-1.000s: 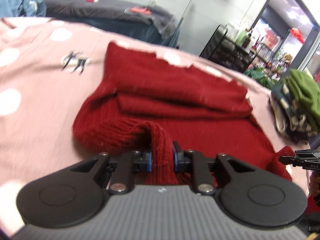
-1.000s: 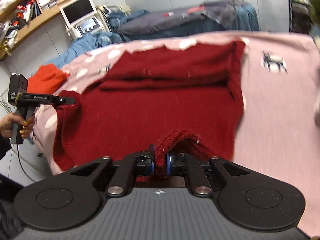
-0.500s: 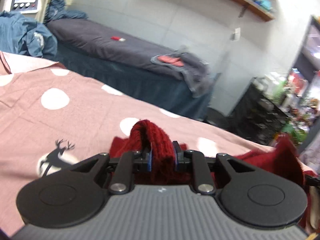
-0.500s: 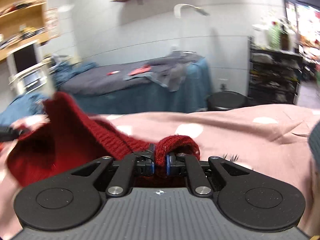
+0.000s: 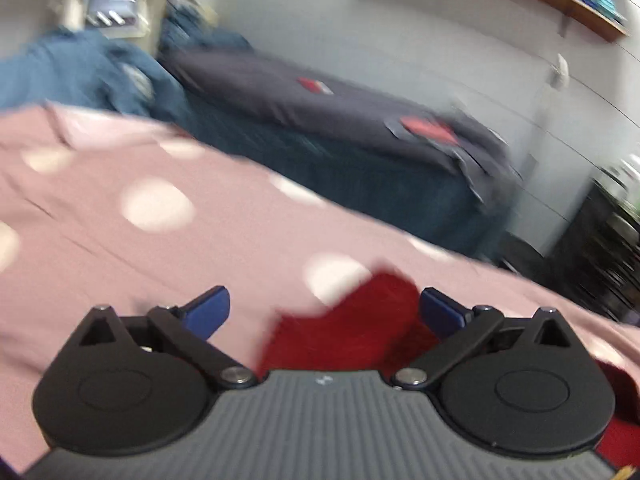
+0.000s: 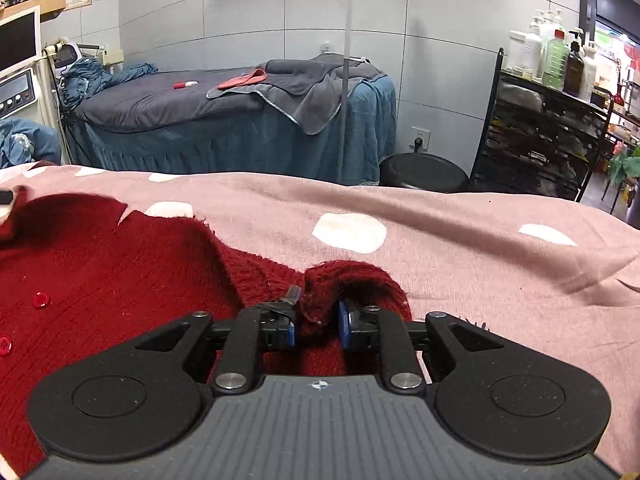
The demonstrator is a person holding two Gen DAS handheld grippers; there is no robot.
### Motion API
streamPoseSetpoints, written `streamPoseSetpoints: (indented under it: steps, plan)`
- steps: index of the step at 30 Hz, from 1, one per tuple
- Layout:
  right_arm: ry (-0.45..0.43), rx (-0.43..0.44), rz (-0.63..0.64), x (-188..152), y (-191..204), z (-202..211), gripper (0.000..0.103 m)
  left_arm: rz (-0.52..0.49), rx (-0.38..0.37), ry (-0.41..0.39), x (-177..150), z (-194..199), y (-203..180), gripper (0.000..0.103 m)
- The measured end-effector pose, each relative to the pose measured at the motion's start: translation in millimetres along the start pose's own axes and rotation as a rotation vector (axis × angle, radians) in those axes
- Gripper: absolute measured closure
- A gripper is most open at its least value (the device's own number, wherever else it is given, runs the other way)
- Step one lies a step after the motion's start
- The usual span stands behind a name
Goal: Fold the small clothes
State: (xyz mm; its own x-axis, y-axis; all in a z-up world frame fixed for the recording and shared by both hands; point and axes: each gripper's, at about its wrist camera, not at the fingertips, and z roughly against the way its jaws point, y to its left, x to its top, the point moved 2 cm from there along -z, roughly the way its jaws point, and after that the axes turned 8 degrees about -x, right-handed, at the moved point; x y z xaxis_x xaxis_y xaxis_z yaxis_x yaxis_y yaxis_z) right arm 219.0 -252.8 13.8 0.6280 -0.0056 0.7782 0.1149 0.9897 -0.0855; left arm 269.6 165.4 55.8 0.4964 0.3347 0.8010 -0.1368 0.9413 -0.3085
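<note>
Right tool [image 6: 316, 326] opening, cardigan [image 6: 100, 280], spotted sheet [image 6: 460, 248]

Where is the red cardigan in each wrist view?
Left wrist: cardigan bottom centre, between the opening tool's pads, blurred.
Right wrist: cardigan lower left, its edge inside the opening tool.
Shared landmark: the dark bed behind.

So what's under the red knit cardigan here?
The red knit cardigan lies on a pink bedspread with white dots, which shows all around it. Whatever is directly beneath the knit is covered.
</note>
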Motion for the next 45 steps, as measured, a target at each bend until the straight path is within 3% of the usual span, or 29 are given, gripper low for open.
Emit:
streamPoseSetpoints:
  steps: [5, 6, 8, 9, 12, 14, 16, 22, 27, 35, 40, 45]
  plan:
    - [-0.021, 0.009, -0.062, 4, -3, 6, 0.070, 0.030, 0.001, 0.045, 6, 12, 17, 0.000]
    - [-0.032, 0.013, -0.088, 5, -3, 8, 0.064, 0.012, -0.005, 0.050, 4, 15, 16, 0.000]
    - [-0.060, 0.018, -0.132, 7, -5, 17, 0.025, -0.041, -0.016, 0.058, -4, 25, 10, 0.000]
    - [-0.084, -0.010, -0.141, 8, -5, 21, 0.000, -0.073, -0.023, 0.064, -9, 29, 5, 0.000]
    - [-0.207, -0.091, -0.139, 10, -8, 42, 0.000, -0.211, -0.027, 0.073, -27, 41, -17, 0.000]
    - [-0.223, -0.088, -0.125, 12, -9, 53, 0.000, -0.319, -0.004, 0.041, -38, 50, -30, 0.000]
    - [-0.222, -0.030, -0.091, 10, -7, 64, 0.000, -0.390, -0.019, 0.023, -46, 56, -40, 0.000]
    - [-0.187, 0.119, 0.080, -18, 24, 84, 0.000, -0.392, -0.041, 0.089, -54, 45, -47, 0.001]
    - [-0.110, 0.159, 0.080, -35, 36, 69, 0.000, -0.467, 0.028, 0.123, -50, 20, -51, 0.006]
    - [-0.140, 0.162, 0.059, -55, 43, 58, 0.000, -0.336, 0.226, 0.115, -26, -9, 1, 0.000]
    - [-0.156, 0.160, 0.083, -62, 45, 61, 0.000, -0.225, 0.208, 0.134, -5, -8, 42, 0.000]
    - [-0.156, 0.167, 0.079, -61, 44, 61, 0.000, -0.234, 0.192, 0.127, 0, -4, 51, 0.000]
